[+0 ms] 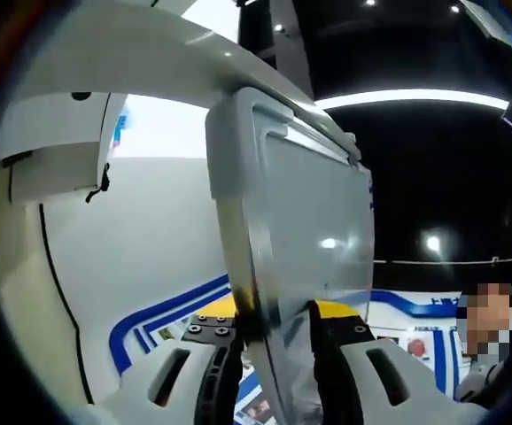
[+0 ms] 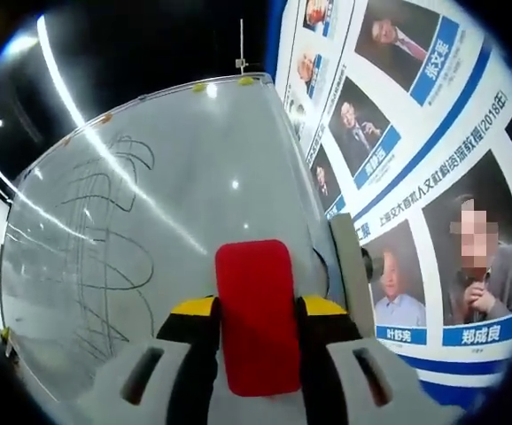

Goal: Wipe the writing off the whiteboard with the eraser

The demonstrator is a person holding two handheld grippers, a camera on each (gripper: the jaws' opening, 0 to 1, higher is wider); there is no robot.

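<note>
Left gripper view: left gripper (image 1: 278, 341) pinches the whiteboard (image 1: 300, 230) by its edge, jaws pressed on either side of the panel. Board seen nearly edge-on from the back, grey frame rising straight up from the jaws. Beyond the whiteboard: a white wall (image 1: 141, 239) with blue stripes, a black cable (image 1: 57, 283) running down it, a person (image 1: 491, 332) low on the right. No legible text here.

Right gripper view: right gripper (image 2: 256, 332) clamps the red eraser (image 2: 256, 314) between its jaws, eraser face just in front of the whiteboard's (image 2: 176, 204) lower edge; contact cannot be judged. Dark scribbled loops (image 2: 105, 239) cover the whiteboard's left part. Right of the whiteboard, a poster wall (image 2: 407, 133) of portraits with blue name tags, reading "张文军", "郑成良", "叶舒宪", and a vertical line ending "(2018年)".
</note>
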